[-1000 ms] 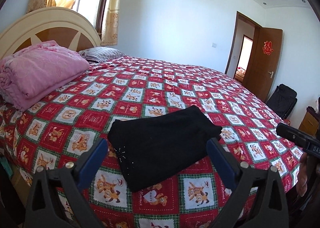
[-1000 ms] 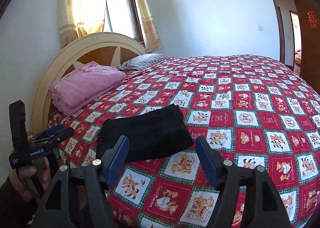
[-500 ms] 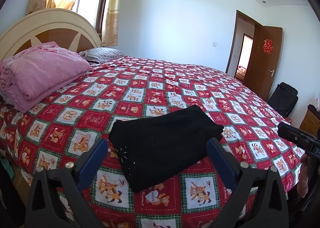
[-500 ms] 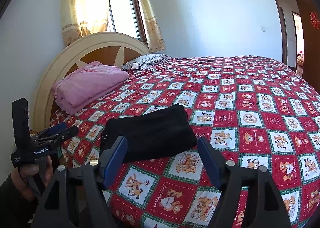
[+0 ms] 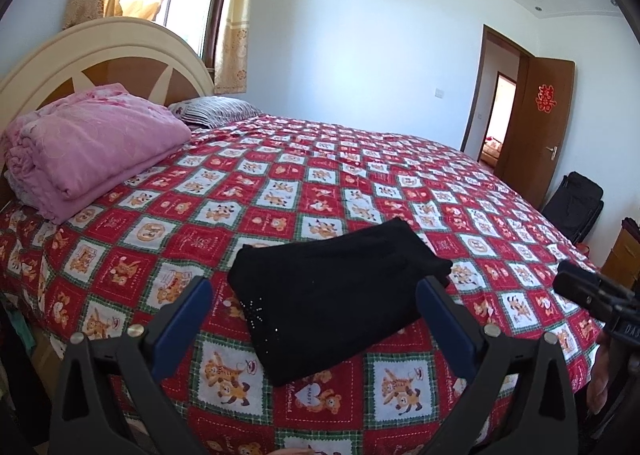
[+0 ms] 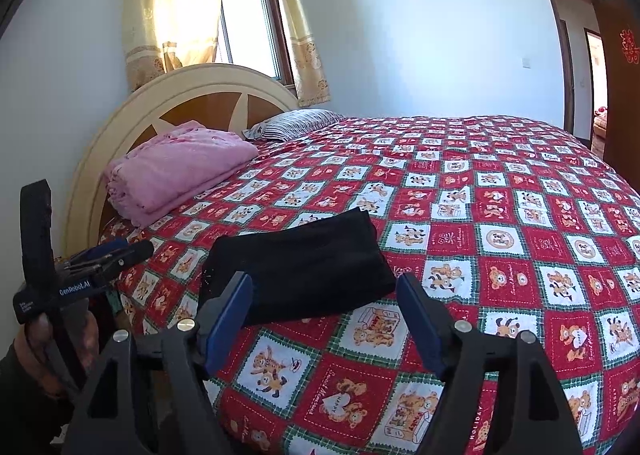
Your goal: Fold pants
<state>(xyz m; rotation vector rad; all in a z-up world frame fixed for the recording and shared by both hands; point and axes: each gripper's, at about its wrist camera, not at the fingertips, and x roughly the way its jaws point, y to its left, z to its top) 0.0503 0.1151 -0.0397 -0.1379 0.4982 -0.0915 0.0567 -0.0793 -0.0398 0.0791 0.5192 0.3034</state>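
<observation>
Red-and-white checked cotton with teddy-bear squares covers the wide bed [image 5: 280, 191], the bedspread [image 6: 500, 223] running from the cream arched wooden headboard [image 5: 100, 51] to the near edge. A folded pink quilt [image 5: 92, 147] lies against the headboard, with a striped grey pillow [image 5: 216, 111] just beside it. The folded black pants [image 5: 336, 291] sit flat as a compact rectangle near the bed's front edge [image 6: 300, 271], apart from the quilt. The left gripper [image 5: 314, 319] hangs in front of the pants, its blue-padded jaws spread wide and holding nothing. The right gripper [image 6: 324, 315] likewise stands wide apart and empty, clear of the cloth.
</observation>
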